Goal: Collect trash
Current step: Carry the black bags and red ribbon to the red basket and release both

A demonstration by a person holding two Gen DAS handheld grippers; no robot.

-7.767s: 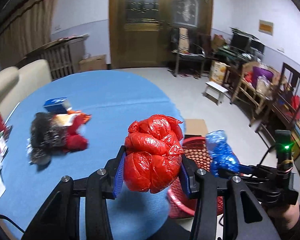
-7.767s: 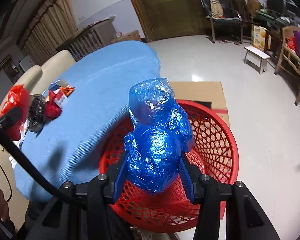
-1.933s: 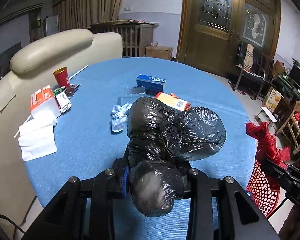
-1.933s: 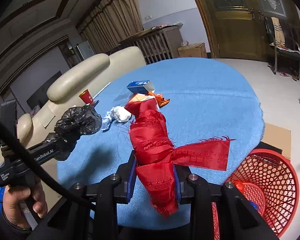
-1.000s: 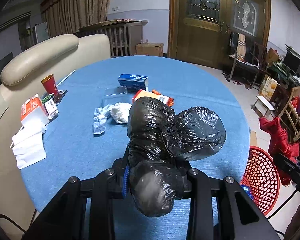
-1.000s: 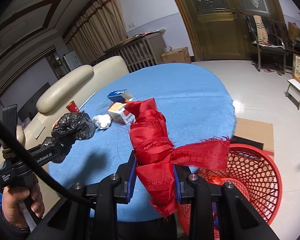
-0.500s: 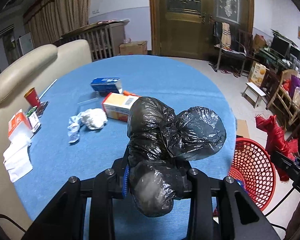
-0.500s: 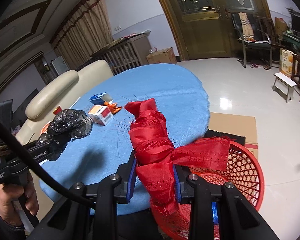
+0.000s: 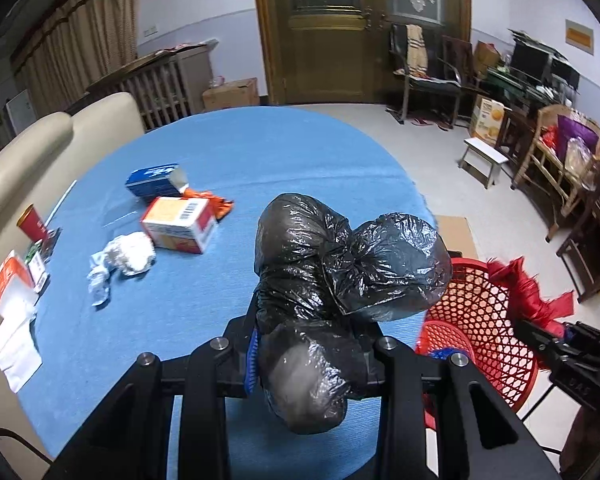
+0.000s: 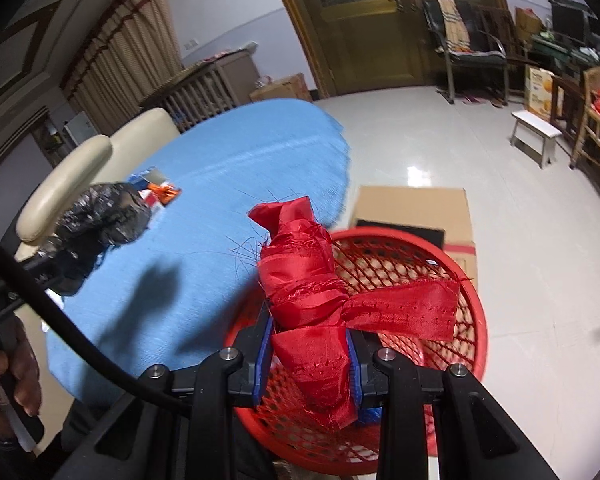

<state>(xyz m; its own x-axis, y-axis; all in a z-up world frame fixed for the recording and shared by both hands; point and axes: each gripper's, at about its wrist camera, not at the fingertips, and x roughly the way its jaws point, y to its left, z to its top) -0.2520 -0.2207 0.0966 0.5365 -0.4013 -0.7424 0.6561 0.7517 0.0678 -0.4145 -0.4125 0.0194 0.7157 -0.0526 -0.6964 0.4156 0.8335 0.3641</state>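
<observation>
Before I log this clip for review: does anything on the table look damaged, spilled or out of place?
No spill shows. The blue carton lies with one end flap open, an orange wrapper sits torn beside it, and crumpled paper lies loose on the blue tablecloth: litter awaiting collection.

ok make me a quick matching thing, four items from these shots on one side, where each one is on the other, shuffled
Items
1. black bag
2. red cloth
3. red basket
4. crumpled white paper

Places
A. on the floor beside the table
B. lying on the blue tablecloth
C. clamped in the left gripper
D. clamped in the right gripper

Pairs: 1-C, 2-D, 3-A, 4-B
</observation>
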